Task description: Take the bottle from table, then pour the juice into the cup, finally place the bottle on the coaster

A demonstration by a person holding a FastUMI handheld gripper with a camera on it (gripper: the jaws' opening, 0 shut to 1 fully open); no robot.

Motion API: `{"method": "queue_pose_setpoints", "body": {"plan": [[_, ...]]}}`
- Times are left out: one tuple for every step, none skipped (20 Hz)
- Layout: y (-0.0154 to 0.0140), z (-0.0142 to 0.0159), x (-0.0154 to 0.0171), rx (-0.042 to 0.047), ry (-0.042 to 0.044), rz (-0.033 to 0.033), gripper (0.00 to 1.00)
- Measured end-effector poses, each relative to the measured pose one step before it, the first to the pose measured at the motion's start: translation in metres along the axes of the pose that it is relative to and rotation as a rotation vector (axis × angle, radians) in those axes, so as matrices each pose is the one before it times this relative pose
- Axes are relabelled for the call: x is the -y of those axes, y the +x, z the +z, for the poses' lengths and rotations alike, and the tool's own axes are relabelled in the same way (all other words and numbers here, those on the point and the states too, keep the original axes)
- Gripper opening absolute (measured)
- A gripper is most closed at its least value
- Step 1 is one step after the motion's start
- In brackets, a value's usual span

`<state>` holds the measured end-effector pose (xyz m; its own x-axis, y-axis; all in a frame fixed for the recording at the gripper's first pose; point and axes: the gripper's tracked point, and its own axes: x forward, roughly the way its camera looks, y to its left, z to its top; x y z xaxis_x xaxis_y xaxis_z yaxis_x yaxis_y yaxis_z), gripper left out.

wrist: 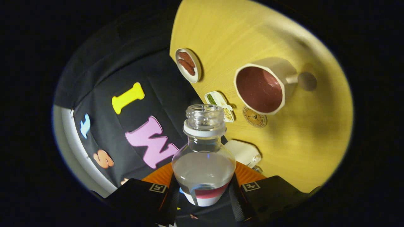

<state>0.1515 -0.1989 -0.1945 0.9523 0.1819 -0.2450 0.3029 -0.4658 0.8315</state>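
Between the fingers, the uncapped juice bottle point(204, 157) is clamped by the gripper point(203, 192), tilted toward the cup point(263, 85); label unreadable.

The light is dim and warm, brightest on the yellow table point(221, 37) at the upper middle and fading toward the lower right. The cup point(263, 85) throws a soft, wide shadow to its lower right, so the light probably comes from the upper left. Small glints sit on the clear bottle point(204, 151), which is sharp. Fisheye bending curves the table's edge; the rim turns dark and blurry. The gripper point(203, 192) at the bottom centre lies in deep shade.
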Motion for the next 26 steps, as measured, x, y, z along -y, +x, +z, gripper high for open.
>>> {"method": "queue_pose_setpoints", "body": {"plan": [[-0.00529, -0.00373, 0.00491, -0.02068, -0.10321, -0.01988, 0.71], [-0.00363, -0.00281, 0.00364, -0.01446, -0.10052, -0.01628, 0.71], [-0.00381, -0.00285, 0.00248, -0.01420, -0.10307, -0.00898, 0.71], [-0.00430, -0.00440, 0.00274, -0.01574, -0.09984, -0.00639, 0.71], [-0.00631, -0.00462, 0.00382, -0.01824, -0.09981, -0.00843, 0.71], [-0.00455, -0.00592, 0.00371, -0.01486, -0.10098, -0.00504, 0.71], [-0.00446, -0.00467, 0.00262, -0.01200, -0.09903, -0.00173, 0.71], [-0.00217, -0.00484, 0.00131, -0.00247, -0.09624, 0.00063, 0.71], [-0.00238, -0.00364, 0.00009, 0.00207, -0.09525, 0.00309, 0.71], [-0.00190, -0.00335, 0.00065, 0.00971, -0.09957, 0.00377, 0.71], [-0.00126, -0.00672, 0.00133, -0.01055, -0.10389, 0.00757, 0.71], [-0.00032, -0.01025, 0.00538, -0.02032, -0.10050, -0.00352, 0.71], [0.00054, -0.00832, 0.00639, -0.01086, -0.09216, -0.01224, 0.71], [0.00091, -0.00328, 0.00555, 0.01032, -0.08565, -0.01518, 0.71], [0.00174, 0.00091, 0.00495, 0.01929, -0.08102, -0.01421, 0.71], [0.00217, 0.00052, 0.00559, 0.02265, -0.07958, -0.02252, 0.71], [0.00368, -0.00173, 0.00557, 0.01204, -0.06828, -0.02592, 0.71], [0.00514, 0.00044, 0.00337, 0.01325, -0.06125, -0.02226, 0.71], [0.00426, 0.00362, -0.00047, 0.02098, -0.05223, -0.02504, 0.71], [0.00646, 0.00568, 0.00040, 0.02603, -0.04801, -0.02381, 0.71], [0.00724, 0.00701, 0.00153, 0.02662, -0.04785, -0.02633, 0.71], [0.01066, 0.00752, 0.00008, 0.02158, -0.04811, -0.02548, 0.71], [0.01299, 0.00621, -0.00116, 0.02005, -0.04153, -0.02406, 0.71], [0.01247, 0.00699, -0.00262, 0.01943, -0.02824, -0.01613, 0.71], [0.01271, 0.00516, -0.00533, 0.01514, -0.01638, -0.00780, 0.71], [0.01293, 0.00596, -0.00492, 0.01497, -0.00950, -0.00731, 0.71]]}}
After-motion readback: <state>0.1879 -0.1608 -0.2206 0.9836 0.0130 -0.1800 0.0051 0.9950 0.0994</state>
